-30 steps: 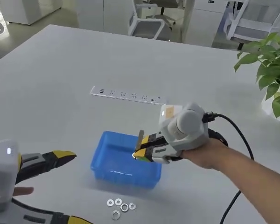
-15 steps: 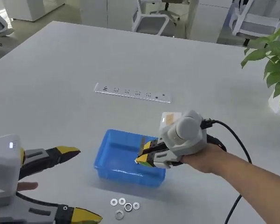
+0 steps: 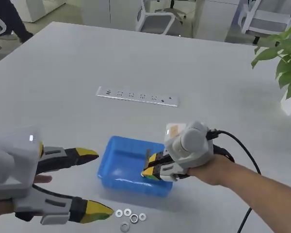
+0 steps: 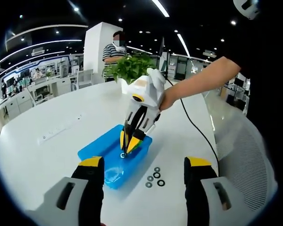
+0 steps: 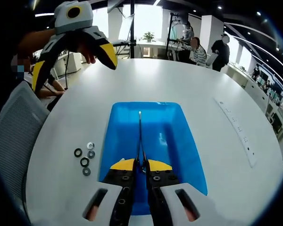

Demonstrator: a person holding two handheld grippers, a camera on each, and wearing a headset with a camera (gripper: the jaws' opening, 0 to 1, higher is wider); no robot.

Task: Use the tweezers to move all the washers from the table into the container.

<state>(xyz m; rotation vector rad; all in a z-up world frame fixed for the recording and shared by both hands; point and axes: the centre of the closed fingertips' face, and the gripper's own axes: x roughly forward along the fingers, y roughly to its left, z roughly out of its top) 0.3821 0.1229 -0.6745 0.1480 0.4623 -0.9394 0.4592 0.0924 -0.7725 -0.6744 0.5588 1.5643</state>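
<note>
The surface (image 3: 136, 63) is a broad white tabletop in an open office. At its near edge, a small cluster of washers (image 3: 130, 216) lies flat on the bare top, just in front of the container (image 3: 117, 143) and apart from it. At near left, the left hand-held gripper (image 3: 101, 182) is held above the surface with its yellow-tipped jaws spread wide and nothing between them; its lower jaw tip is just left of the washers. The container is a shallow blue tray standing just beyond the washers. The right hand-held gripper (image 3: 148, 167) reaches in from the right over the container's right half, with its jaws closed on the tweezers (image 5: 140, 136). The tweezer tips point down into the tray interior; whether they hold a washer cannot be told. A black cable (image 3: 237, 145) trails from this hand-held gripper towards the right. Farther away, a white power strip (image 3: 136, 96) lies flat on the surface, well apart from the container. A green potted plant (image 3: 286, 53) stands at far right, and white office chairs (image 3: 155, 14) stand beyond the far edge.
</note>
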